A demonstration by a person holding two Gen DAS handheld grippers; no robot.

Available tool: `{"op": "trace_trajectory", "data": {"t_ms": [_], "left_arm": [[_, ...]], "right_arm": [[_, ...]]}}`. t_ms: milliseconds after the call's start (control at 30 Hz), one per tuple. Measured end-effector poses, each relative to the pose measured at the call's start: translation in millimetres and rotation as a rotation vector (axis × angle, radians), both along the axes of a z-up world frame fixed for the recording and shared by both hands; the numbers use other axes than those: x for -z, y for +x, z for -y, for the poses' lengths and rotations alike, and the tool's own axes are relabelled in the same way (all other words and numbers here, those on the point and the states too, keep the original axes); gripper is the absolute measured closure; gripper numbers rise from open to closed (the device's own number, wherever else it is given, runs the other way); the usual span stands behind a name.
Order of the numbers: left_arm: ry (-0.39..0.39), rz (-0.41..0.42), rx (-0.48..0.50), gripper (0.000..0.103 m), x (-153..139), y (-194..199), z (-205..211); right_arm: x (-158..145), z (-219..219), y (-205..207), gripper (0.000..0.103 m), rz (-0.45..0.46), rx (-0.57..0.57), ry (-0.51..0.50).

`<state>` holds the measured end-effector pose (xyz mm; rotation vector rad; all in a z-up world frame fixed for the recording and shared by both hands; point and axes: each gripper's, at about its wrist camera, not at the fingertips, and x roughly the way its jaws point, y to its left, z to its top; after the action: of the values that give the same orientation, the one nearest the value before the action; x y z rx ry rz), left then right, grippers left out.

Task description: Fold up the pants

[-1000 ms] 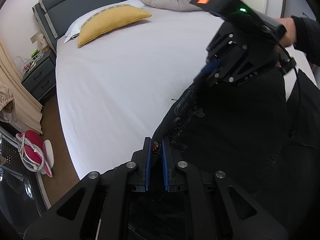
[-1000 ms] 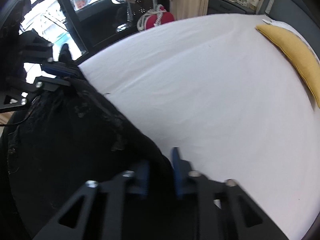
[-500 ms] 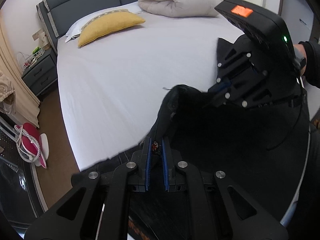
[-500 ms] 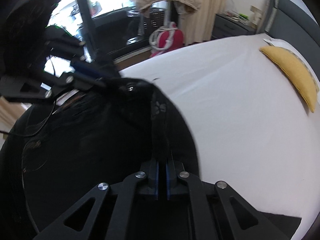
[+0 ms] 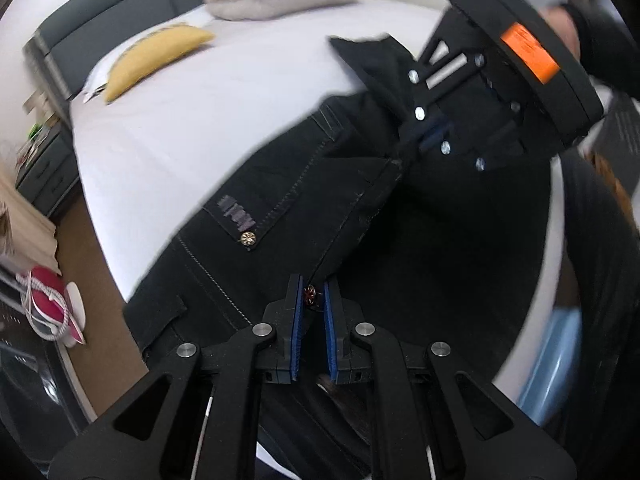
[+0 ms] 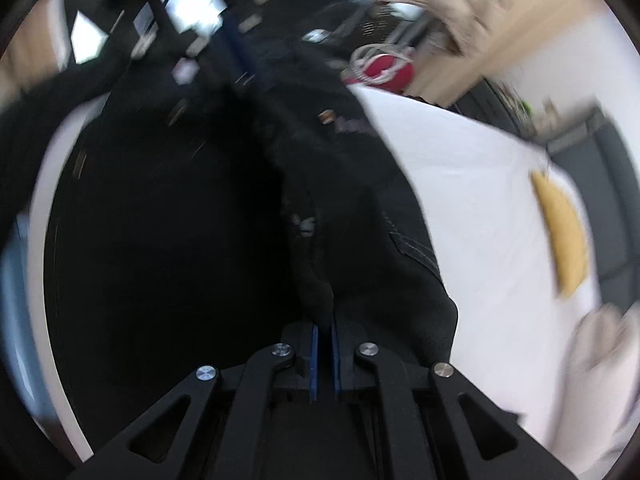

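Right gripper (image 6: 325, 330) pinches a fold of the black pants (image 6: 340, 200), blue pads nearly together. The fabric drapes over the white bed (image 6: 480, 200); a yellow pillow (image 6: 564, 232) lies beyond. Up top, blurred, possibly the left gripper (image 6: 240, 56).

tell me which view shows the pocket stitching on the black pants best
The left wrist view. There the black pants hang sharp and close, with pale pocket stitching and a gold rivet readable. The right wrist view is motion-blurred: the pants are a dark mass with only a short stitched seam visible.
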<state>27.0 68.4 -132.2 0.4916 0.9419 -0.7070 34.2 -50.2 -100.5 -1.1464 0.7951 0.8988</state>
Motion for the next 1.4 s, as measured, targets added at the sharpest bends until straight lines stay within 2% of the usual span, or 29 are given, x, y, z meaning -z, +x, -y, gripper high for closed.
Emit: {"op": "trace_trajectory", "data": {"t_ms": [67,200,467,700,800,900,1100,1167,1267,1333,1400], "left_arm": [[0.039,-0.007,0.031,0.094,9,-21,7],[0.042,-0.046,0.067,0.094,16,-55,17],[0.052,-0.088,0.115,0.094,21,-108,24],[0.042,-0.108,0.124,0.094,16,-107,27],[0.035,-0.116,0.129,0.094,7,-86,13],[0.032,-0.119,0.128,0.094,10,-86,11],[0.009,-0.132,0.067,0.089,13,-80,9],[0.029,-0.137,0.060,0.086,6,-83,6],[0.046,-0.178,0.040,0.085,-9,-84,-1],[0.003,-0.176,0.005,0.085,-27,-81,-6],[-0.085,-0.174,-0.024,0.085,-47,-72,-5]], "right_arm": [[8,0,-27,0.097,0.035,-0.049,-0.061],[22,5,-69,0.097,0.066,-0.084,-0.126],[25,6,-109,0.097,0.110,-0.053,-0.141],[29,3,-116,0.097,0.149,-0.026,-0.152],[28,-1,-124,0.097,0.157,-0.021,-0.161],[30,-1,-137,0.096,0.160,-0.014,-0.167],[46,-11,-136,0.094,0.164,0.022,-0.167],[48,-13,-137,0.093,0.184,0.040,-0.163],[47,-13,-139,0.093,0.188,0.085,-0.145],[48,-12,-144,0.093,0.190,0.114,-0.131],[49,-13,-144,0.093,0.199,0.125,-0.129]]}}
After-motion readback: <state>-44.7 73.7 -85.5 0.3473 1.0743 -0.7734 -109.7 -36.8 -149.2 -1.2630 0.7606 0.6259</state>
